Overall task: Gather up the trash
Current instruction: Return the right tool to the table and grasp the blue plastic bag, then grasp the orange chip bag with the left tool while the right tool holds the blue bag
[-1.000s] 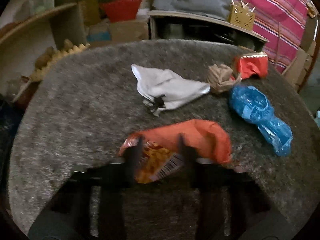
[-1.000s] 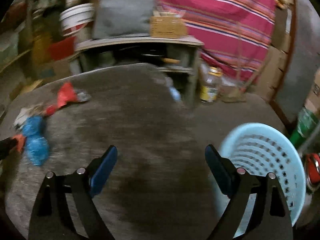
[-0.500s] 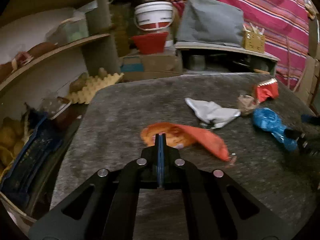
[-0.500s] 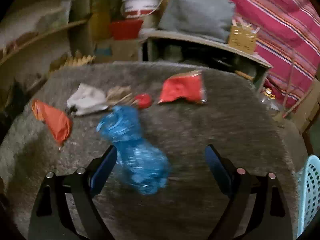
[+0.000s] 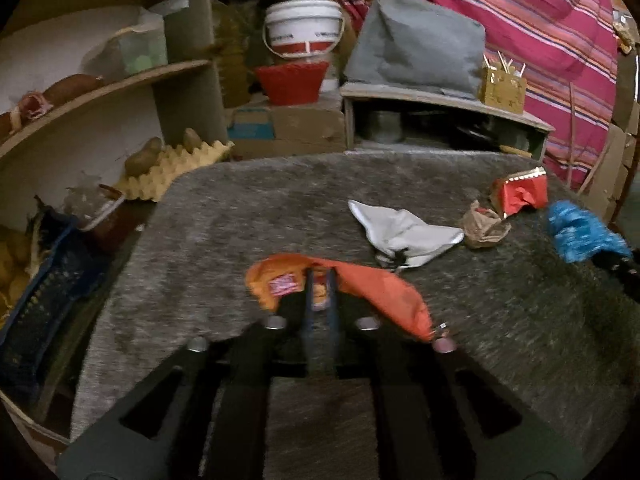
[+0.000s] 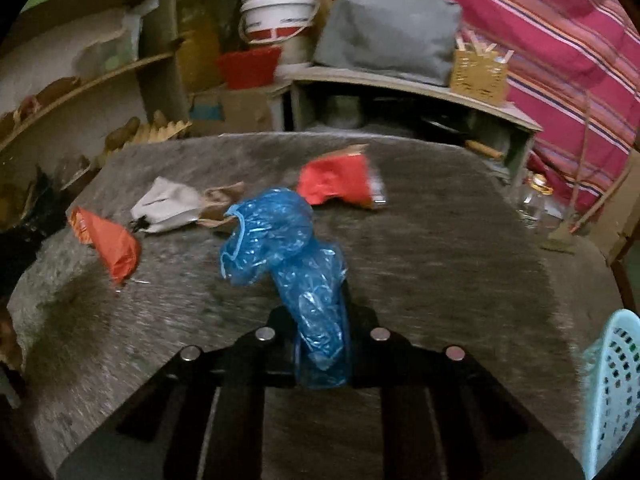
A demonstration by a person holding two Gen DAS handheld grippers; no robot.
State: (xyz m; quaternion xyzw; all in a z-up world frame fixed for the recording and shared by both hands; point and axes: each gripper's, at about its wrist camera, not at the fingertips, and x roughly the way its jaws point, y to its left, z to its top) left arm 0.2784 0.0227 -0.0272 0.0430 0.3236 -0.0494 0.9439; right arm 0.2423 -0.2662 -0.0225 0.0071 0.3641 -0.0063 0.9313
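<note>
My left gripper (image 5: 319, 280) is shut on the near edge of an orange snack wrapper (image 5: 360, 284) lying on the grey carpeted table (image 5: 240, 208). My right gripper (image 6: 322, 320) is shut on a crumpled blue plastic bag (image 6: 276, 232) and holds it a little above the table (image 6: 460, 240). The blue bag (image 5: 576, 232) also shows at the right in the left wrist view. A white wrapper (image 5: 400, 232), a brown paper scrap (image 5: 482, 228) and a red wrapper (image 5: 520, 194) lie further back. The orange wrapper (image 6: 112, 240) shows at the left in the right wrist view.
A light blue perforated basket (image 6: 612, 392) stands off the table's right front corner. Behind the table are a low shelf with a grey cushion (image 5: 416, 56), a white bucket (image 5: 304, 28) and a red tub (image 5: 292, 80). Curved shelves (image 5: 100, 92) stand at the left.
My right gripper swung from the basket side to the blue bag, closed on it and lifted it. My left gripper closed on the orange wrapper.
</note>
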